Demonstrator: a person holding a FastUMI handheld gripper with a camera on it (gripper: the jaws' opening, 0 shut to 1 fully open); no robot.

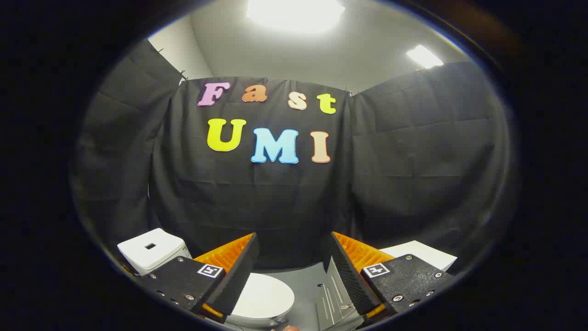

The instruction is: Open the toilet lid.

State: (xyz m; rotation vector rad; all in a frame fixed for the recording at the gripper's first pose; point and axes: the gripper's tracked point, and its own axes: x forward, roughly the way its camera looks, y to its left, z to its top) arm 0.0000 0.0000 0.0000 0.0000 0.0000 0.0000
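Gripper [291, 257]: fingers spread wide, holding nothing, raised well above toilet. Toilet lid [264, 296]: closed, lying flat below and between the fingers, nearer the left one. Tank [151, 248]: behind lid, beyond left finger. Task: apparently not begun; approach, contact and lift all remain.

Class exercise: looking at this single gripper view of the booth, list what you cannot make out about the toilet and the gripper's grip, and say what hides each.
- Toilet lid: its near-left part is hidden behind the left finger, so its front edge is unclear.
- Tank: its lower part is covered by the gripper body.
- White object beyond the right finger: mostly covered, identity unclear.
- Gripper: open, holding nothing.
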